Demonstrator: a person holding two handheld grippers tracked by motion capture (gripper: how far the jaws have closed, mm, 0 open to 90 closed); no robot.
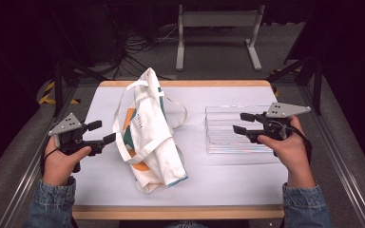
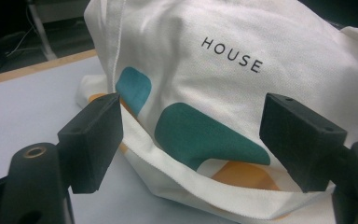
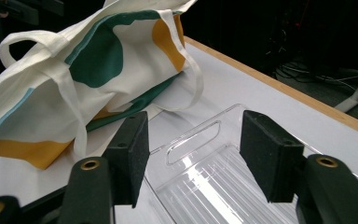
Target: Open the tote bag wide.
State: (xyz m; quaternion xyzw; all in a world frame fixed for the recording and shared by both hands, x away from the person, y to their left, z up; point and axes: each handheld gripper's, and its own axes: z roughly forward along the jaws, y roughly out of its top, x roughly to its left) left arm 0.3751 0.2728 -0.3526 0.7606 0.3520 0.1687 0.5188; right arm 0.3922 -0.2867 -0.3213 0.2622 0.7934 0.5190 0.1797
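A white cloth tote bag [image 1: 145, 133] with teal and orange shapes and the word HOUSE lies crumpled in the middle of the table. My left gripper [image 1: 102, 132] is open just left of the bag, jaws pointing at it; in the left gripper view the bag [image 2: 223, 84] sits close between and beyond the jaws of the gripper [image 2: 191, 140], its strap [image 2: 177, 182] running below. My right gripper [image 1: 241, 122] is open over the left end of a clear plastic tray [image 1: 233, 135]. The right gripper view shows the tray [image 3: 205, 172] under the gripper [image 3: 193, 154] and the bag [image 3: 88, 70] beyond.
The white table top [image 1: 228, 175] has a wooden rim [image 1: 180, 212]. A white metal stand [image 1: 216, 28] and cables sit on the floor behind the table. Dark frame legs flank both far corners. A bag strap loop [image 1: 180, 114] lies toward the tray.
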